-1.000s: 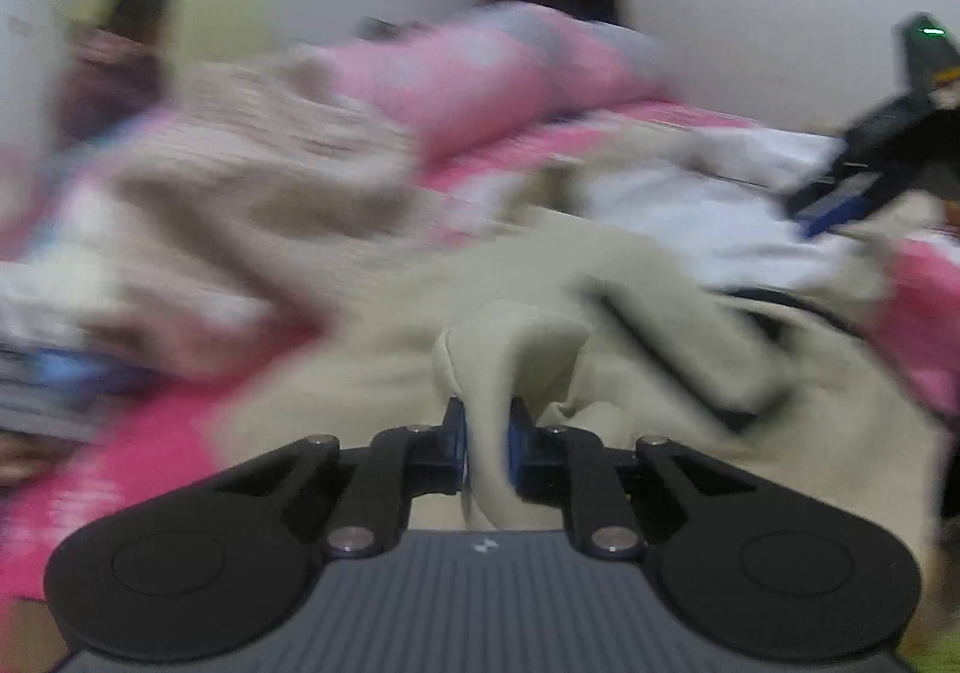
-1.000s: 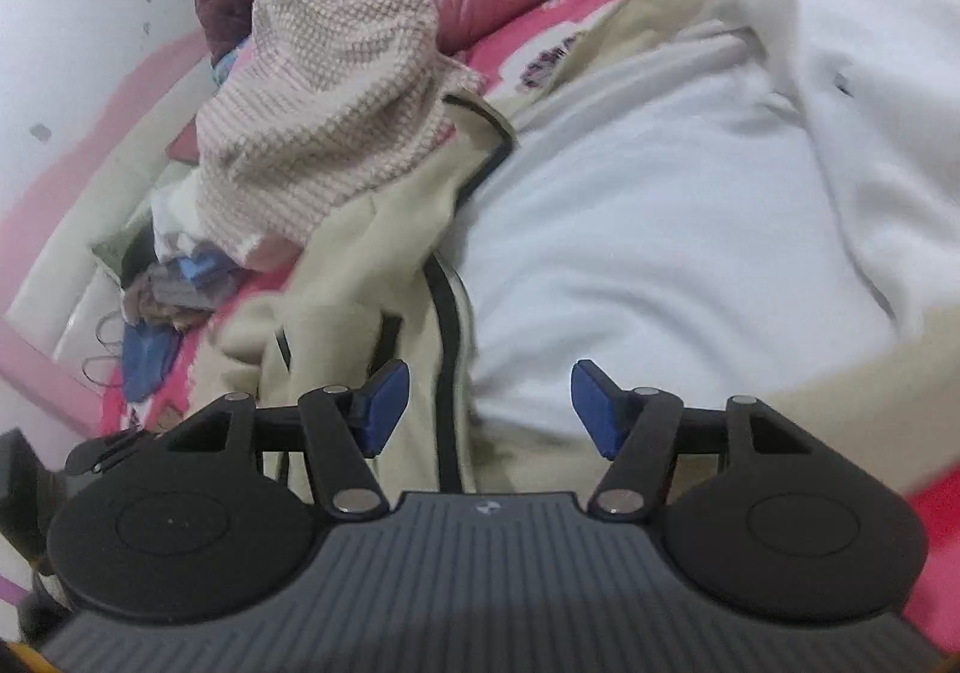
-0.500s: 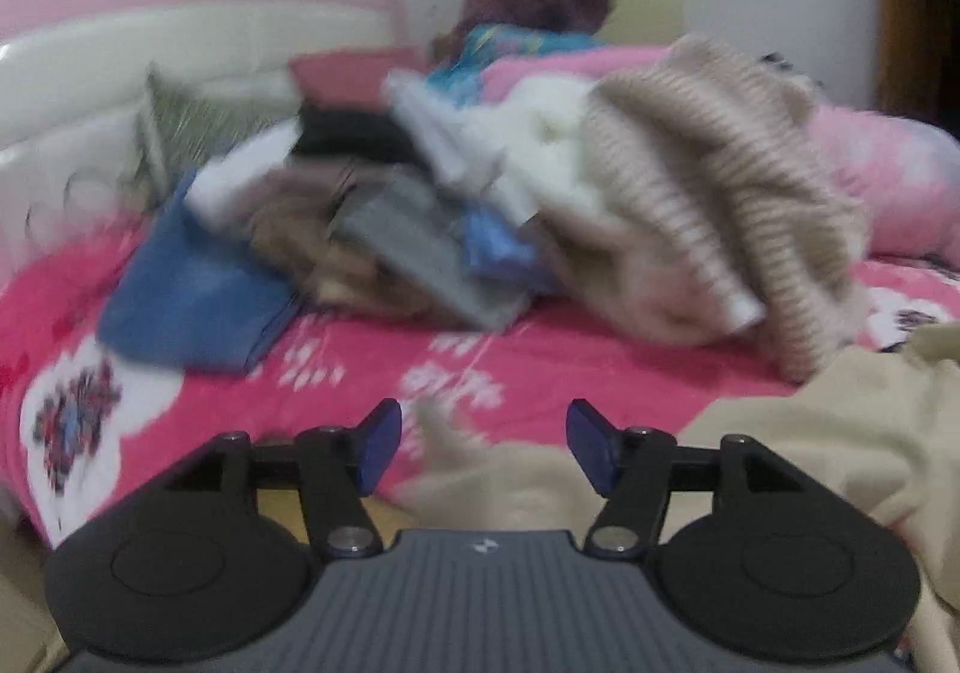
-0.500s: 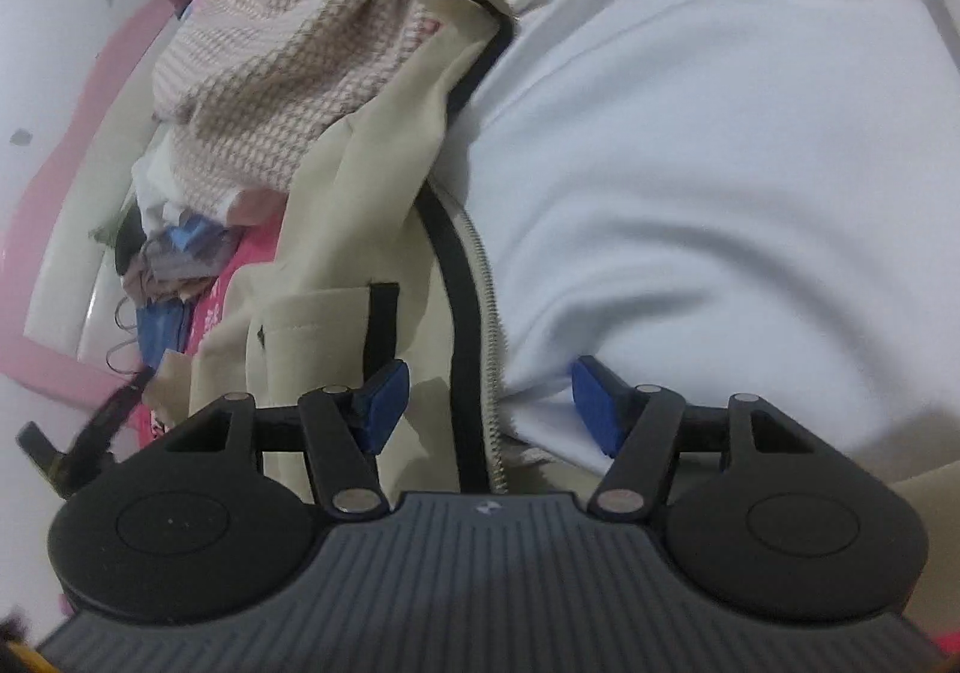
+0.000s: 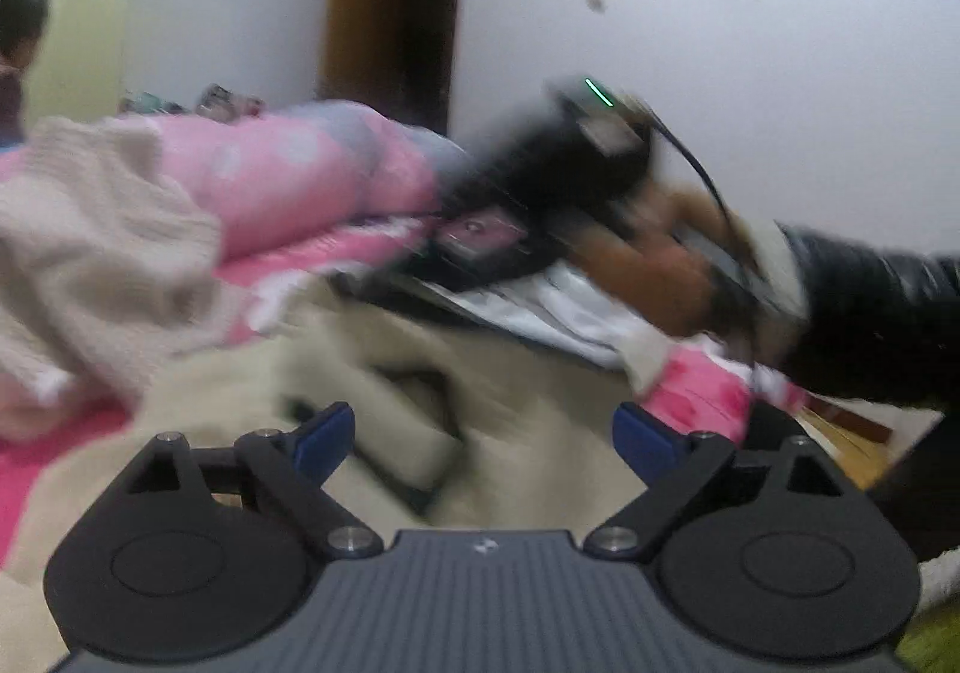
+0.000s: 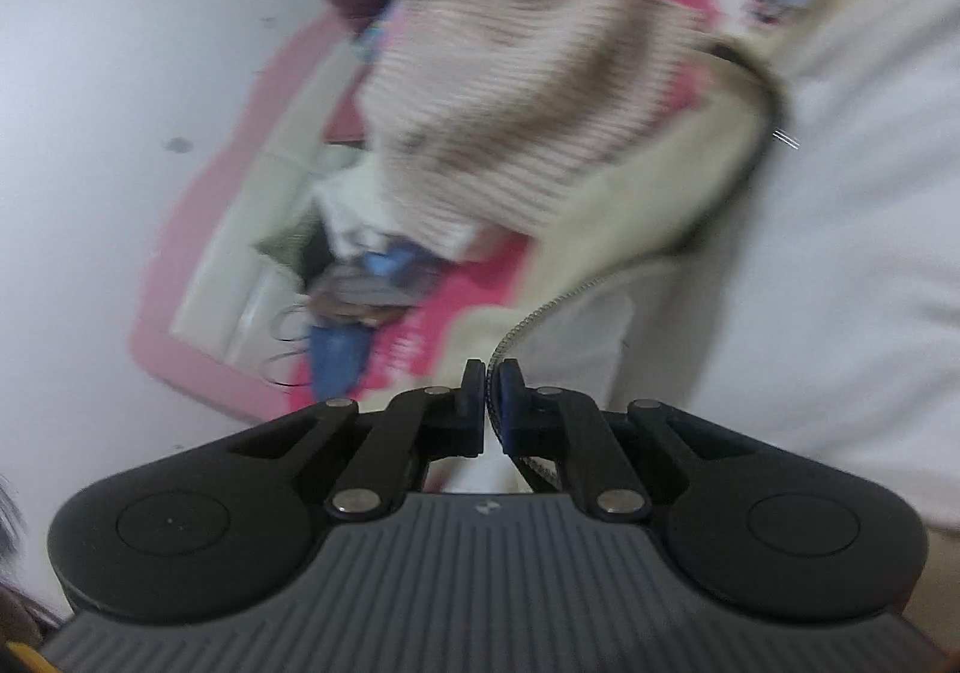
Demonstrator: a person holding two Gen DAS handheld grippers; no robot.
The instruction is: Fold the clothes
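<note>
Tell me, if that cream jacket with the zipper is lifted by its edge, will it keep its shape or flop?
Probably flop: the cream jacket already lies in soft rumpled folds on the bed. The right gripper pinches only its zipper edge, so the rest would likely hang down. Its white lining looks padded, so it may feel bulky.

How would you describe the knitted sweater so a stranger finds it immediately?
On the pink bed, look at the heap of clothes near the headboard. The knitted sweater lies on top, beside the cream jacket. Only it has thick beige-pink ribbed knit.
</note>
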